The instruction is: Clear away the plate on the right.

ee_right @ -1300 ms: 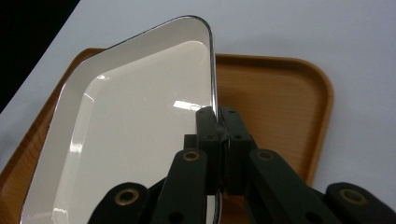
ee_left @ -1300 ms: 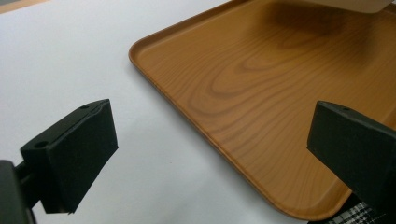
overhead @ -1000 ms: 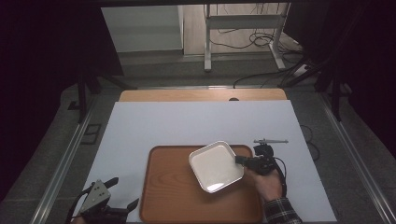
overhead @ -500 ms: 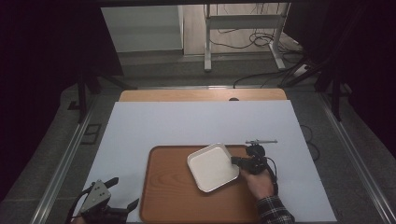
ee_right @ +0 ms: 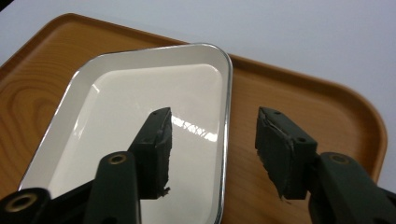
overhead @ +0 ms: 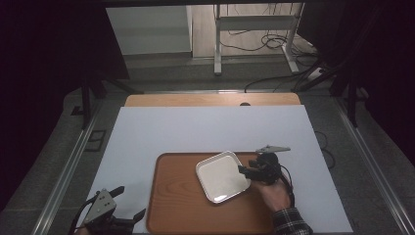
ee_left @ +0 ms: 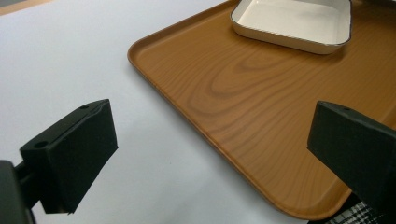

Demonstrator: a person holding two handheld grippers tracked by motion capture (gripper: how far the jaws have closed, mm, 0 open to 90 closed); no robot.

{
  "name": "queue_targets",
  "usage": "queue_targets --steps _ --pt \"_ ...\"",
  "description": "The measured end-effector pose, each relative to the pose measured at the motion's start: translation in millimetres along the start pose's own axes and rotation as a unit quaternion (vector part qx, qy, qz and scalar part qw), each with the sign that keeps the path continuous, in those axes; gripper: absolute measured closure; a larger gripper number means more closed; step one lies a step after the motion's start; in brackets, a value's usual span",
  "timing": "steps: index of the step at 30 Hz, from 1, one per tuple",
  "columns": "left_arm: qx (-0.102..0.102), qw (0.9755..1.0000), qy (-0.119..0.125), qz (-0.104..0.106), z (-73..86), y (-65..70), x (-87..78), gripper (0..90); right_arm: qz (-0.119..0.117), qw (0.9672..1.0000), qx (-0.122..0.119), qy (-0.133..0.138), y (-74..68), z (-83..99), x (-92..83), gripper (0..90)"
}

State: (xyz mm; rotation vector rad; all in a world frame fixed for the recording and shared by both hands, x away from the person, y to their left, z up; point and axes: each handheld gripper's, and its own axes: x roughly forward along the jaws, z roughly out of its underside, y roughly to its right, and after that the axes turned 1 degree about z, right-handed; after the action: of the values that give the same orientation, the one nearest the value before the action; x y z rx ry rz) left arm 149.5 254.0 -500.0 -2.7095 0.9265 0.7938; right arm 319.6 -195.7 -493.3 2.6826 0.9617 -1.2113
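A white dish [overhead: 222, 176] with rounded corners and a thin shiny rim is seen lying flat on a brown wooden tray [overhead: 176, 205]. The tray is smooth, with wavy grain lines and a low raised edge, and it is set on a plain white table [overhead: 195, 129]. The right gripper [overhead: 246, 172] is held at the dish's right edge. Its black jaws have just been opening and are now apart, one over the dish and one outside it, with the rim between them but not pressed. The left gripper [overhead: 131, 203] is kept near the tray's front left corner, its square black pads spread wide with nothing held.
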Motion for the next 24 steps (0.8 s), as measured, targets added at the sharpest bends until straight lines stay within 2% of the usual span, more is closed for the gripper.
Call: queue_targets --steps 1,6,7,9,10,16,20,22,24 --pt "0.0 1.0 0.0 0.0 0.0 0.0 0.0 1.3 0.0 1.0 0.0 0.0 0.0 0.0 0.0 45.3" --pt "0.0 1.0 0.0 0.0 -0.1 0.0 0.2 1.3 -0.003 0.9991 -0.042 0.009 -6.0 2.1 -9.6 43.6" --pt "0.0 1.0 0.0 0.0 -0.2 0.0 0.2 1.3 -0.003 0.9986 -0.052 0.01 -8.4 3.6 -13.3 45.1" --pt "0.001 1.0 0.0 0.0 -0.2 0.1 0.3 1.3 -0.002 0.9983 -0.056 0.01 -9.5 4.3 -15.0 46.9" --pt "0.001 1.0 0.0 0.0 -0.2 0.1 0.3 1.3 -0.004 0.9979 -0.064 0.009 -12.3 5.6 -18.2 50.6" --pt "0.001 1.0 0.0 0.0 -0.3 0.2 0.4 1.3 -0.022 0.9974 -0.068 0.005 -19.4 9.1 -23.6 59.0" --pt "0.002 1.0 0.0 0.0 -0.3 0.3 0.5 1.3 -0.036 0.9967 -0.073 -0.001 -27.3 12.9 -26.5 65.0" --pt "0.003 1.0 0.0 0.0 -0.4 0.5 0.5 1.3 -0.046 0.996 -0.077 -0.007 -35.2 16.1 -28.6 71.5" --pt "0.003 1.0 0.0 -0.001 -0.4 0.6 0.6 1.3 -0.05 0.9955 -0.079 -0.012 -38.0 17.2 -29.0 73.0"
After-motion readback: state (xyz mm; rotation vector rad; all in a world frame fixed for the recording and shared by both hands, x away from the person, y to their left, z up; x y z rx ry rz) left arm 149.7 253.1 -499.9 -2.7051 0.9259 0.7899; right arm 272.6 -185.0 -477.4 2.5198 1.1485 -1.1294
